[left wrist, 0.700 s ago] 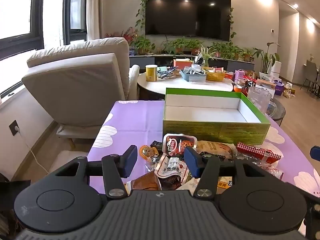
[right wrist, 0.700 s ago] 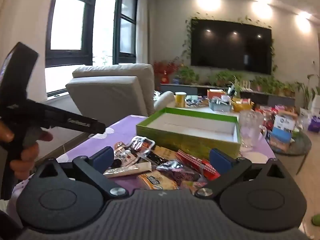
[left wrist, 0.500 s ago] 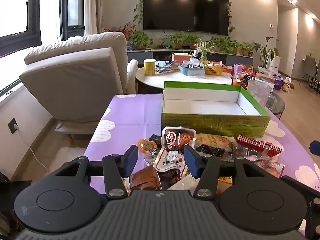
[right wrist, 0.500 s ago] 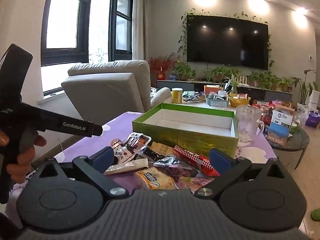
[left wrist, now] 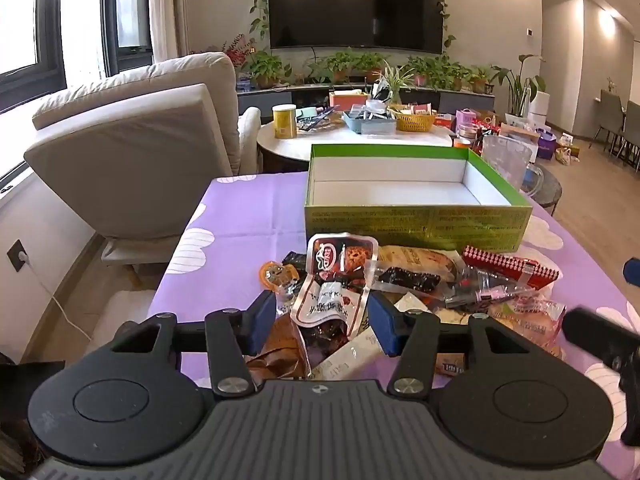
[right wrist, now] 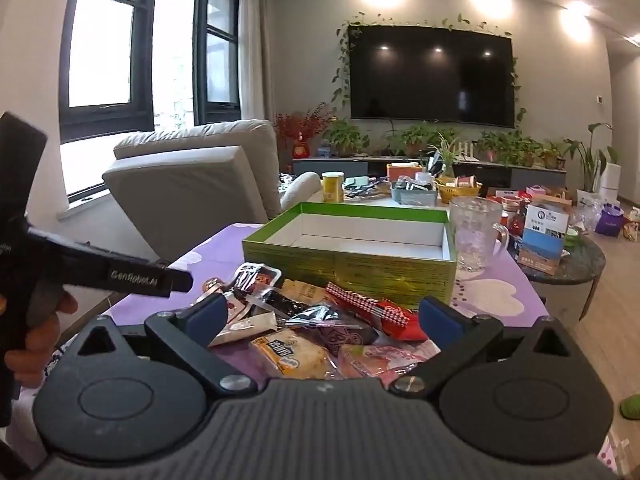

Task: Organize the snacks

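A pile of snack packets (left wrist: 400, 288) lies on the purple tablecloth (left wrist: 240, 220) in front of an open, empty green box (left wrist: 416, 220). My left gripper (left wrist: 322, 322) is open and straddles a clear packet with red print (left wrist: 332, 304) at the near edge of the pile, without clamping it. My right gripper (right wrist: 322, 318) is wide open and empty over the pile (right wrist: 320, 320), above a yellow packet (right wrist: 292, 354) and a red checked packet (right wrist: 372, 308). The green box (right wrist: 352, 256) stands just behind.
A glass mug (right wrist: 478, 236) stands right of the box. A beige recliner (left wrist: 132, 160) sits left of the table. A round table with clutter (left wrist: 360, 128) is behind the box. The left gripper's body (right wrist: 100, 272) crosses the right wrist view at the left.
Both grippers have lowered and moved forward toward the snack pile. The left gripper's fingers now flank the clear red-print packet. The jaws keep the same openings.
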Motion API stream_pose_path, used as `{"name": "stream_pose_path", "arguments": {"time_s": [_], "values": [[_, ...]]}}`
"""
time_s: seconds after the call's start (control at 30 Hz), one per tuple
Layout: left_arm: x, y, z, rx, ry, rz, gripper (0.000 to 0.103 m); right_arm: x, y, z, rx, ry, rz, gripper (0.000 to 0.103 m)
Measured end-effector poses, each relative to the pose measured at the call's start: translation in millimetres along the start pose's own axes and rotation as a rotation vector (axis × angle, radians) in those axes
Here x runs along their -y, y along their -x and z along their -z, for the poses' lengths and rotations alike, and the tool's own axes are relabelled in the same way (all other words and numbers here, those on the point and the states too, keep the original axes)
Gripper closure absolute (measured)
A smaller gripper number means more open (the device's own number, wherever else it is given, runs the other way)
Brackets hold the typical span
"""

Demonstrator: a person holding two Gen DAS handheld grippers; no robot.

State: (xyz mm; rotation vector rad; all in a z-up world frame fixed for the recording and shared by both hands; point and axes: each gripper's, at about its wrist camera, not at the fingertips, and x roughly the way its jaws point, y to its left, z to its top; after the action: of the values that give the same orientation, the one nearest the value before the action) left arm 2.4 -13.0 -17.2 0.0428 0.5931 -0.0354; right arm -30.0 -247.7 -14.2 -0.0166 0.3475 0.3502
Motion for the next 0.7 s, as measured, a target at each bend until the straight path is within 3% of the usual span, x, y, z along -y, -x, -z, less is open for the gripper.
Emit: {"name": "stream_pose_path", "arguments": {"time_s": [0.7], "values": [[-3.7, -14.5, 6.8, -0.054, 0.007, 0.013, 0.055, 10.0, -13.4, -3.4, -0.040, -0.069, 0.042, 0.047]]}}
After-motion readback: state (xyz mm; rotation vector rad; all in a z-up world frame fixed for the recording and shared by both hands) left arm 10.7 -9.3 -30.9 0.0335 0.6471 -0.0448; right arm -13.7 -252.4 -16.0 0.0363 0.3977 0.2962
